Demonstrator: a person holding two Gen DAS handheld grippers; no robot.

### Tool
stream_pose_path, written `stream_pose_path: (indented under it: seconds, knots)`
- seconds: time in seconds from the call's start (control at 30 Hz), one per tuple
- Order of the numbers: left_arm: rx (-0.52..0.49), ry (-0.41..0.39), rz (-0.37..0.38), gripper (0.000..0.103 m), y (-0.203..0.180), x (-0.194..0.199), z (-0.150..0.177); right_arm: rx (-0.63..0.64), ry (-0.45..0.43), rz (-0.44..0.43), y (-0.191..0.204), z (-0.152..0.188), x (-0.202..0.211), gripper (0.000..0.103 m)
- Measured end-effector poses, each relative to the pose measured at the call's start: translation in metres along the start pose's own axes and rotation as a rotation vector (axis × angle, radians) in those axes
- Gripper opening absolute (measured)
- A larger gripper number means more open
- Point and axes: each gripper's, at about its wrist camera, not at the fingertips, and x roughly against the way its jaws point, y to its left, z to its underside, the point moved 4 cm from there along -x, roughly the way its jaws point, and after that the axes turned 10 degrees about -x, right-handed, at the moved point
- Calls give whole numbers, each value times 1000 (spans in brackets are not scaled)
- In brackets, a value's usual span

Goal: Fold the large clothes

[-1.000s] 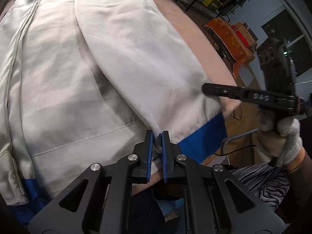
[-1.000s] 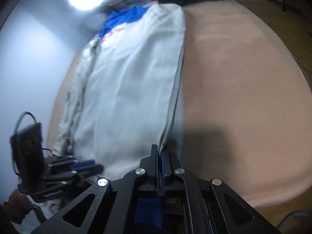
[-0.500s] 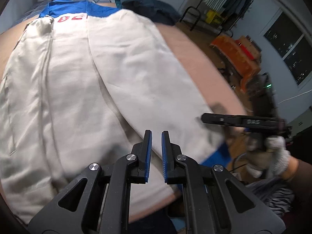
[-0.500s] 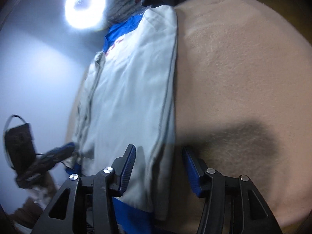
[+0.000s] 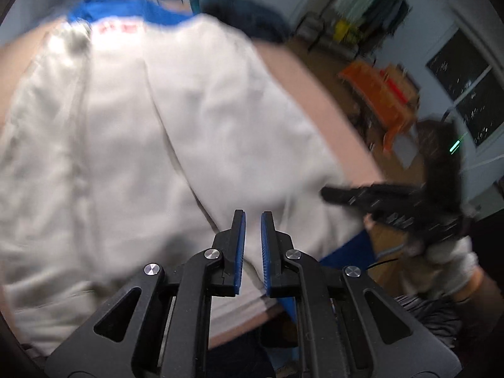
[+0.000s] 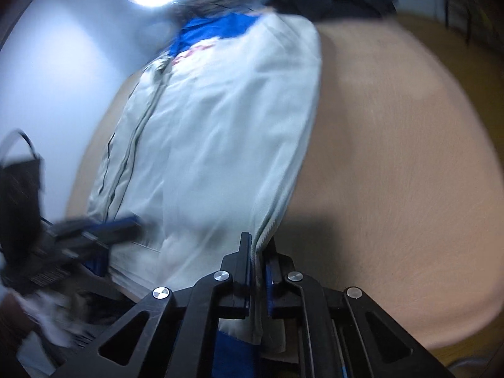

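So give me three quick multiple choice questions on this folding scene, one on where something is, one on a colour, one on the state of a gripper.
1. Where does the white jacket lie?
A. on the tan bed cover
B. on a bare wooden floor
C. over a chair

2. What colour is the jacket's collar band?
A. green
B. blue
C. yellow

3. What is the right gripper doing?
A. hanging wide open
B. pinching the jacket's edge
C. holding a hanger

Answers:
1. A: tan cover shows around the jacket.
2. B: the band at the far end is blue.
3. B: white fabric runs between its nearly closed fingers.
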Motion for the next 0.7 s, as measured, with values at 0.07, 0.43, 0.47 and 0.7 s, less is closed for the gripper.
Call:
stream_pose_path:
  seconds: [0.07,0.43,0.47,0.7]
  knots:
    - [-7,-82,-25,6,7,40,-11,63,-31,38,14,-2,8,4]
    - [138,-294,-212,7,116,189,-4,263,-95,119,80,-10,21,4]
    - [163,-306,-228,7,128,196,0,275,-98,113,84,-8,23,4]
    - [306,-340,-204,7,173,216,24,471,-81,122,164,0,0,3]
